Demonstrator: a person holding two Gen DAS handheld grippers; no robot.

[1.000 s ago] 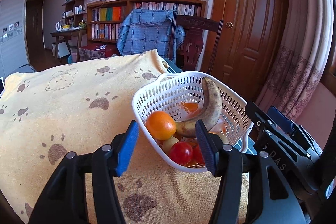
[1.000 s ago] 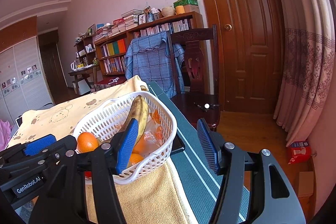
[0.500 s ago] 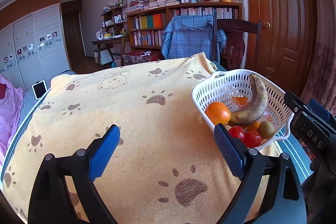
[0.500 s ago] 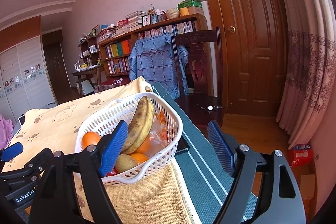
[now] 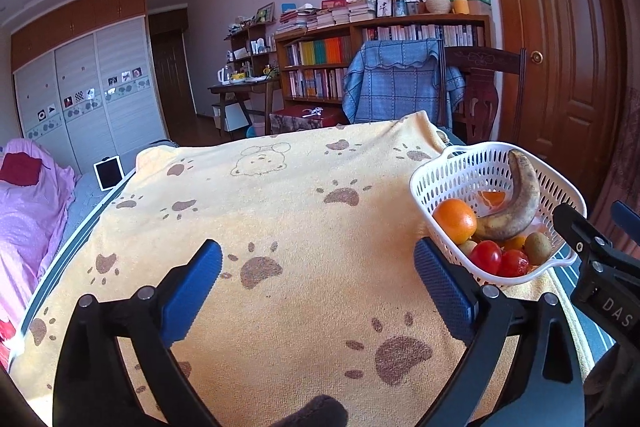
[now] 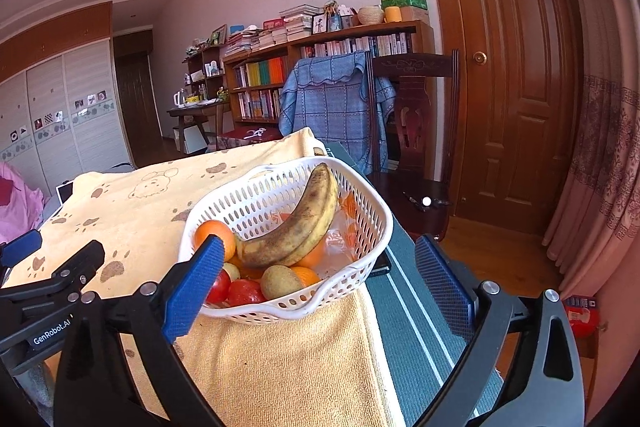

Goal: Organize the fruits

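A white plastic basket [image 6: 360, 215] [image 5: 448, 175] rests on a yellow paw-print towel [image 5: 280, 219] near the table's right edge. It holds a spotted banana [image 6: 300, 223] [image 5: 516, 203], oranges [image 5: 455, 219] [image 6: 216, 233], red tomatoes [image 5: 496, 259] [image 6: 244, 291] and a kiwi [image 6: 280, 281] [image 5: 538, 247]. My left gripper [image 5: 318, 287] hovers over bare towel, left of the basket, jaws opening wide with nothing between them. My right gripper [image 6: 316, 285] stands just in front of the basket, jaws opening, the basket's near rim between them but untouched by the pads.
Past the towel's right side runs a green striped cloth [image 6: 416, 311] with a dark phone [image 6: 380, 267] under the basket's corner. A wooden chair [image 6: 416, 131] with a blue throw, a bookshelf [image 5: 360, 67] and a door [image 6: 520, 67] stand behind. A pink bed [image 5: 28, 195] lies left.
Both grippers' jaws have spread wide apart. The left gripper swung left, so the basket went from between its fingers to its right. The right gripper stayed in front of the basket.
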